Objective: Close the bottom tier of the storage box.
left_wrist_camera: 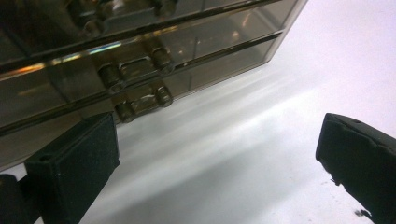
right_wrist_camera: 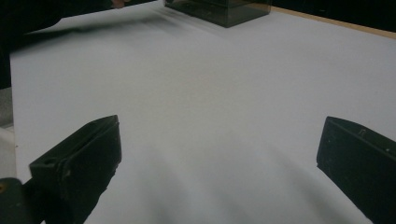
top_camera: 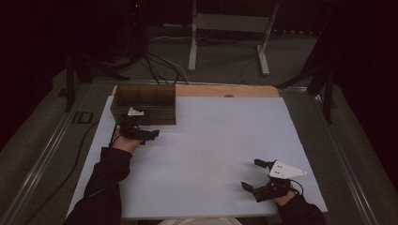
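Smoked clear drawer box (top_camera: 144, 104) at the far left corner of the white table (top_camera: 211, 154), its small handles (left_wrist_camera: 135, 70) facing the near edge. Left gripper (top_camera: 143, 133) just in front of the box, jaws wide, nothing between. Right gripper (top_camera: 256, 178) near the near right corner, jaws wide too, empty.

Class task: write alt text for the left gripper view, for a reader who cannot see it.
The left gripper is open with nothing between its two black jaws, close to the front of a smoky clear plastic drawer box. The box stands on a white table top, and its small drawer handles face the camera.
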A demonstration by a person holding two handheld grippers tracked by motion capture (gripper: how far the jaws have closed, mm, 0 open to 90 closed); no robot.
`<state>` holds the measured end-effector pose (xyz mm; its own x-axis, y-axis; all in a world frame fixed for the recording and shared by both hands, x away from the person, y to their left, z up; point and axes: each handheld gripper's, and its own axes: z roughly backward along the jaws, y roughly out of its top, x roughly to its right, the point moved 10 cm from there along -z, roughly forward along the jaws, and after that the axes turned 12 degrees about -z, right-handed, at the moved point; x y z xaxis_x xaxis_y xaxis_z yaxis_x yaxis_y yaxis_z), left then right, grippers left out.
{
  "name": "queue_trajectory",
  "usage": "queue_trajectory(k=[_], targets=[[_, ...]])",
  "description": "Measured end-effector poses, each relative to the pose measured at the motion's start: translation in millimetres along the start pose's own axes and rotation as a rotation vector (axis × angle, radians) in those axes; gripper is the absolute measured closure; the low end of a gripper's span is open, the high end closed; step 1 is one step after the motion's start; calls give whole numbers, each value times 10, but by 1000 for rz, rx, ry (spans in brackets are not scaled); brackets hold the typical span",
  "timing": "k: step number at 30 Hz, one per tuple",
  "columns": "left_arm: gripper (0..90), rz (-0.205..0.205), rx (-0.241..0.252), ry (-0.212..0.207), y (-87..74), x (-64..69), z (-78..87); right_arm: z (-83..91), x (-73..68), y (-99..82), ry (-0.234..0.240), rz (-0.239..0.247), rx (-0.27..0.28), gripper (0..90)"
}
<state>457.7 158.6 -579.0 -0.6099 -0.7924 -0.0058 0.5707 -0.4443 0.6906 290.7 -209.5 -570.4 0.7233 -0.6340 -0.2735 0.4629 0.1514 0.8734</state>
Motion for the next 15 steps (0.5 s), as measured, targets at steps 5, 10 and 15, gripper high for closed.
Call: queue_trajectory(k=[5, 10, 15], targets=[[8, -52, 20, -82, 34, 132, 6, 7, 9, 1, 3, -8, 4, 0], [7, -120, 37, -157, 99, 293, 30, 18, 14, -10, 6, -7, 4, 0], [8, -143, 70, -223, 164, 417, 72, 27, 19, -4, 8, -8, 9, 0]])
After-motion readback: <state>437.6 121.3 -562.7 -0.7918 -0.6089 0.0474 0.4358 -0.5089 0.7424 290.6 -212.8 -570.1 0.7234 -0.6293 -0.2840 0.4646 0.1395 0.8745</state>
